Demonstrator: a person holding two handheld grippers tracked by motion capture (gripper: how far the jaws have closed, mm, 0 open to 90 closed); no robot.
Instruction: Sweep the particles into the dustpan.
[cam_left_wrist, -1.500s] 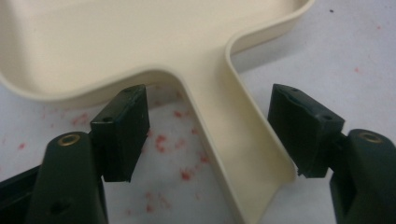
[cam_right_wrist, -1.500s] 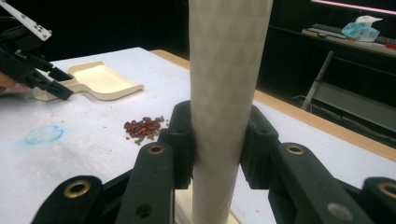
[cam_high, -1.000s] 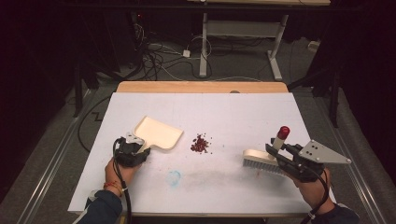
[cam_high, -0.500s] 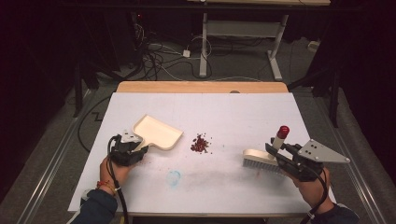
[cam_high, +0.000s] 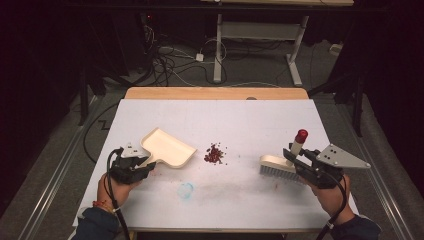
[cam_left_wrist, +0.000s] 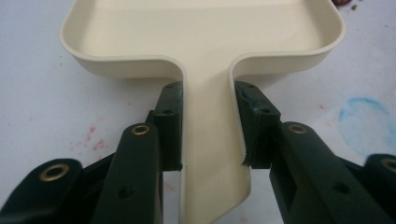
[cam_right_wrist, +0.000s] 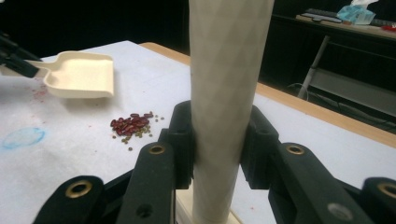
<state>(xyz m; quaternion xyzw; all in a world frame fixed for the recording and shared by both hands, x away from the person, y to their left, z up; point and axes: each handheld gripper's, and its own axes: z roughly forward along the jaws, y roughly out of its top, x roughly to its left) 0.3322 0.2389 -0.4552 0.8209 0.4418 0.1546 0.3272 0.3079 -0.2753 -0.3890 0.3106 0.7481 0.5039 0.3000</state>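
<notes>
- The right gripper has its black jaws closed on the brush handle (cream, standing upright).
- A pile of red beans lies on the white table.
- The cream dustpan sits beyond them, well apart.

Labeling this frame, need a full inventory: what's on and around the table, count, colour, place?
dustpan: 1, cream, table's left part, handle between the left gripper's fingers
brush: 1, cream with red-tipped handle, table's right part, bristles down, handle clamped by the right gripper
beans: 1 small pile, dark red with a few greenish bits, between dustpan and brush
blue smudge: 1, light blue, table near edge
table: 1, white top, wood strip at far edge
cables: several, dark and white, floor behind table
metal frame: 1, grey, floor beyond table
left gripper: 1, black
right gripper: 1, black, grey plate on top
</notes>
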